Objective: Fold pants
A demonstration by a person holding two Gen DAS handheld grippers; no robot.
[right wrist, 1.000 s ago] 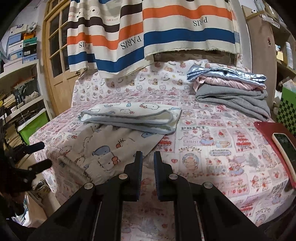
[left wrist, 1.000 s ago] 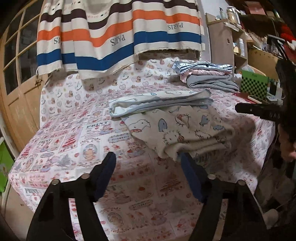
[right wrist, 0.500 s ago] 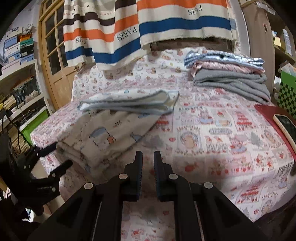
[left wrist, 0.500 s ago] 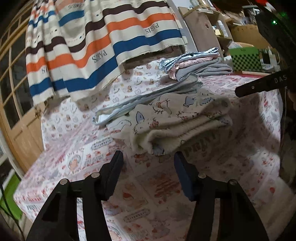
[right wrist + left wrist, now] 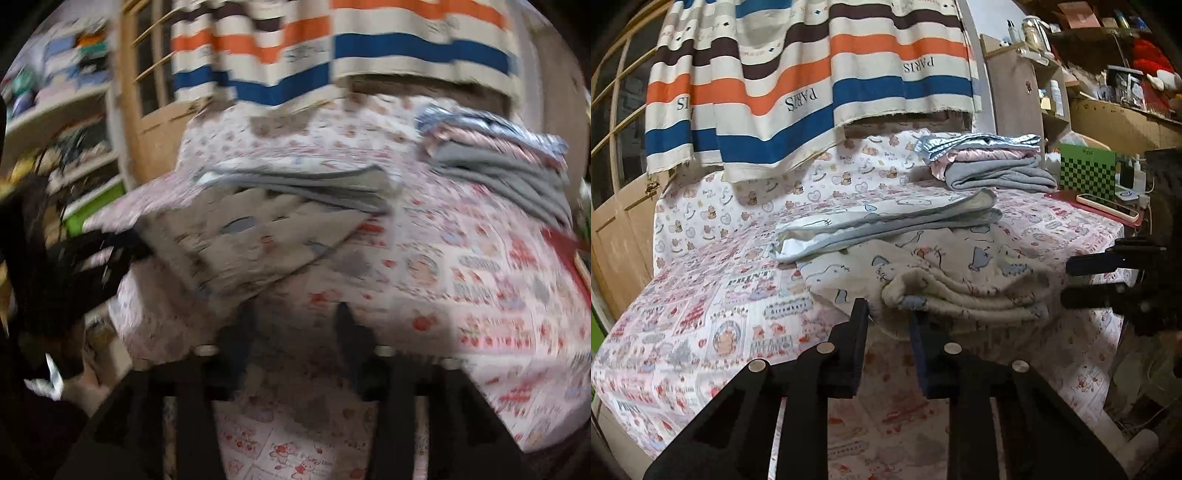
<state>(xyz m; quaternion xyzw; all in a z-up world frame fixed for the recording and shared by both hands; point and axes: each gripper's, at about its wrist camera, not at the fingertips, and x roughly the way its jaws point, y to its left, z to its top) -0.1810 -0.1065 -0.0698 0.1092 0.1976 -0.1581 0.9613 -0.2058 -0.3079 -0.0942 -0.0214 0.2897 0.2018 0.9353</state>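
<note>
Cartoon-print pants (image 5: 960,273) lie bunched near the counter's (image 5: 701,325) front edge, folded hem facing the left tongs (image 5: 888,325), whose jaws are closing w/ the hem corner between them. Right tongs (image 5: 291,325), blurred, are opening, nothing between, over bare cloth. A folded blanket (image 5: 886,221) crowds the pants' far edge; a folded stack (image 5: 990,166) sits at the back right. Free room on the left.

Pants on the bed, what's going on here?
A person with a claw in each hand is folding cartoon-print pants on a bed. The left claw is closing around the folded edge nearest it. The right claw is opening over bare sheet, nothing between its fingers; that view is blurred. Other folded clothes sit stacked behind.
</note>
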